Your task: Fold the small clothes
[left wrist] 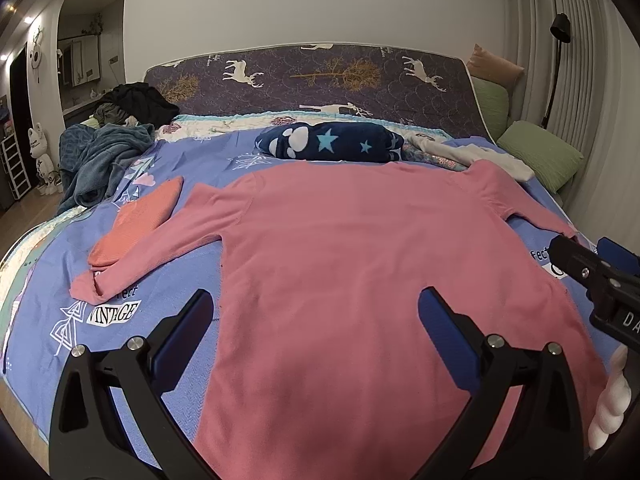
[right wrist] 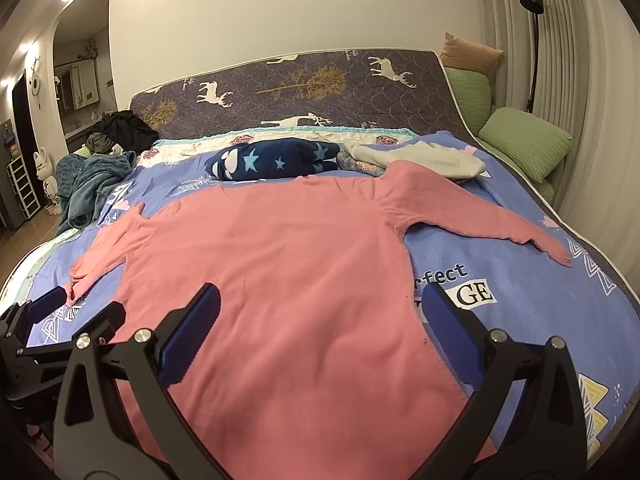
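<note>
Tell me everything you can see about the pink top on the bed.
The pink top is a plain long-sleeved garment of soft, fleecy-looking cloth. It lies spread flat on the blue printed bedspread, hem nearest the cameras, sleeves stretched out to both sides. One sleeve's end lies across a folded orange garment. Nothing grips it.

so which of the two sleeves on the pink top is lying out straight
The pink top's right-hand sleeve lies straight towards the bed's edge; the left-hand sleeve is bunched, its cuff turned over, and overlaps an orange cloth.
</note>
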